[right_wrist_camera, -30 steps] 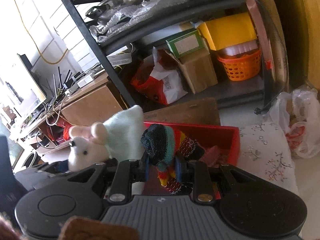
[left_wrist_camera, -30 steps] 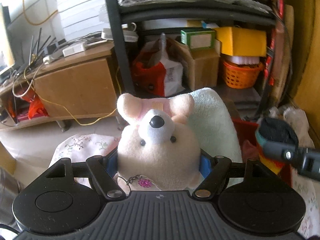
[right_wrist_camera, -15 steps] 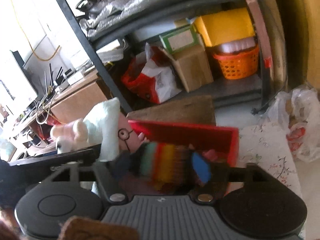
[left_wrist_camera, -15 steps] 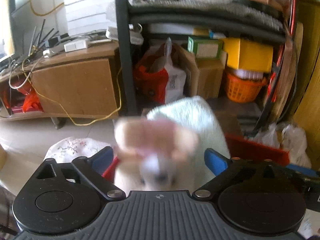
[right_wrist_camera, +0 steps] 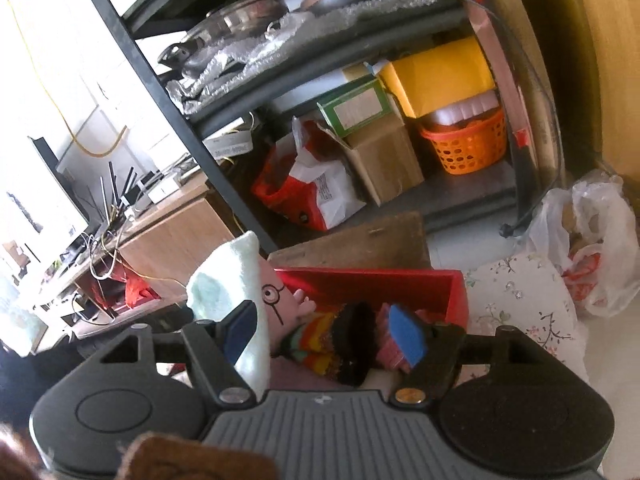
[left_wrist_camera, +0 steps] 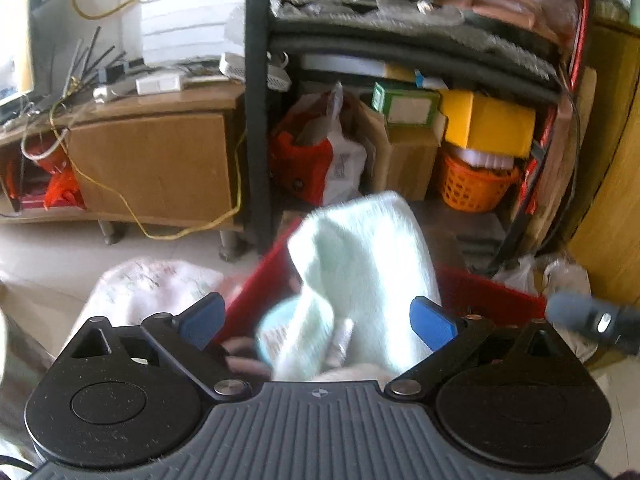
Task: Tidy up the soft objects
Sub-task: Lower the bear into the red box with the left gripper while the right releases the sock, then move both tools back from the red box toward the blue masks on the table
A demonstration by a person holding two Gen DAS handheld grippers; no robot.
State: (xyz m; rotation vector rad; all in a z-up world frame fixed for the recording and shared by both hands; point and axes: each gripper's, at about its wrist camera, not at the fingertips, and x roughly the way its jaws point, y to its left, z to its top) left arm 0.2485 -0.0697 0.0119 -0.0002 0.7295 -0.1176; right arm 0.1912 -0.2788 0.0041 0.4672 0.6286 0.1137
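1. The left gripper [left_wrist_camera: 316,320] stands with its blue pads wide apart and nothing pressed between them. It hangs over the near edge of the red bin [left_wrist_camera: 492,294]. The right gripper [right_wrist_camera: 320,330] is also parted above that bin, its pads clear of the striped knit toy [right_wrist_camera: 332,344] lying below them.
2. The pale green towel [left_wrist_camera: 360,264] stands up inside the red bin, leaning over its left wall. It looks top-heavy, so a brush from either gripper could tip it out onto the floral cushion [left_wrist_camera: 148,288] beside the bin.
3. The striped knit toy rests in the red bin on top of other soft things, next to a pink plush with drawn glasses [right_wrist_camera: 280,296]. A loose pile like this may slump, and the toy could roll toward the low wall.
4. Both grippers crowd the same red bin. The right one's dark tip shows blurred at its right side in the left view, so a careless pull-back could knock the two together.
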